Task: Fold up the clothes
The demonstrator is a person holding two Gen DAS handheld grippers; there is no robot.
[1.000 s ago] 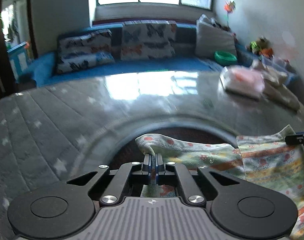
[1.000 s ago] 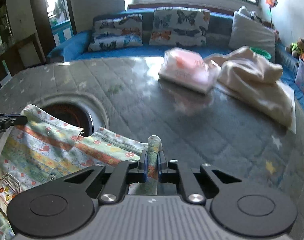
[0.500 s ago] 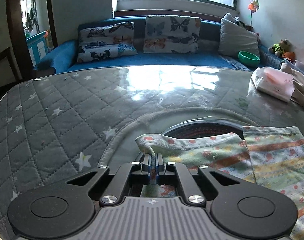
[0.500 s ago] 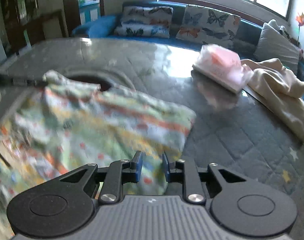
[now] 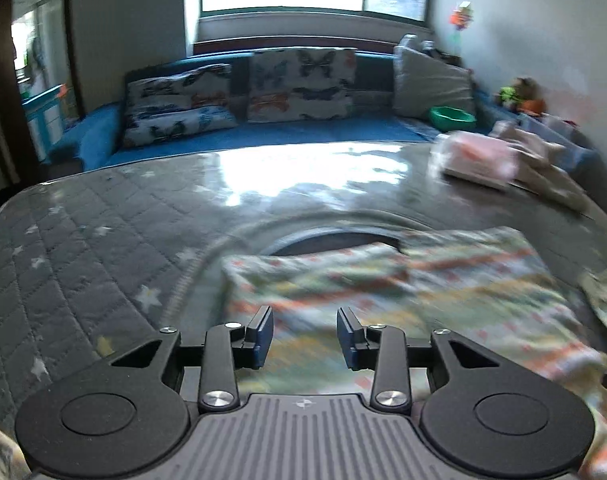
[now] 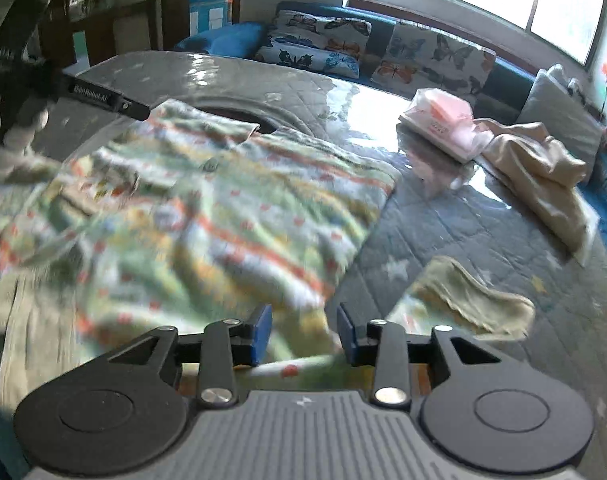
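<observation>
Two blue-padded fingers of the left gripper (image 5: 305, 334) stand wide apart with nothing between them, poised over the near edge of the striped shirt (image 5: 403, 292). That shirt lies spread on the quilted grey table (image 5: 83, 248), partly covering a round dark opening (image 5: 331, 240). A pink packet (image 5: 475, 158) sits far right.

From the right wrist, the right gripper (image 6: 304, 334) is likewise spread wide and grips nothing, with the shirt (image 6: 207, 216) just ahead of and under its fingers. A beige garment (image 6: 543, 176) lies beyond, touching the pink packet (image 6: 443, 122).
</observation>
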